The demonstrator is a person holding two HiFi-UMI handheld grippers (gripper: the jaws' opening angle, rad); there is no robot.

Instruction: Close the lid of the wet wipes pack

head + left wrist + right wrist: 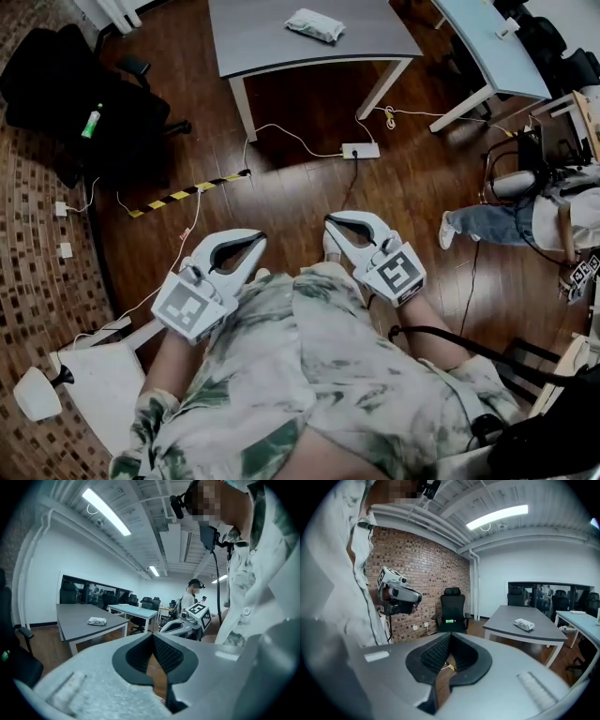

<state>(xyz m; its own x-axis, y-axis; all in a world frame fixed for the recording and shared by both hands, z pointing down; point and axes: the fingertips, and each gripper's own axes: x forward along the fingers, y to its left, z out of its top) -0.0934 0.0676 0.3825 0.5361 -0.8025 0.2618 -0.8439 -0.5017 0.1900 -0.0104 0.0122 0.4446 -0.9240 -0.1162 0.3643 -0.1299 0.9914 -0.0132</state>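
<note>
Left gripper (pixel 255 242): held low, jaws clenched tip to tip, nothing between them | wet wipes pack (pixel 315 25): lying on the grey counter (pixel 253 42), well apart from both grippers, across the wooden floor (pixel 309 178) | right gripper (pixel 331 221): held low just beside the left, jaws clenched, empty

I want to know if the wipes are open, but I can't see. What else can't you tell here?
- Wet wipes pack lid: too small in every view to tell open or shut.
- Green thing on the black chair, head view: too small to name.
- Person at right, head view: cut off by the edge.
</note>
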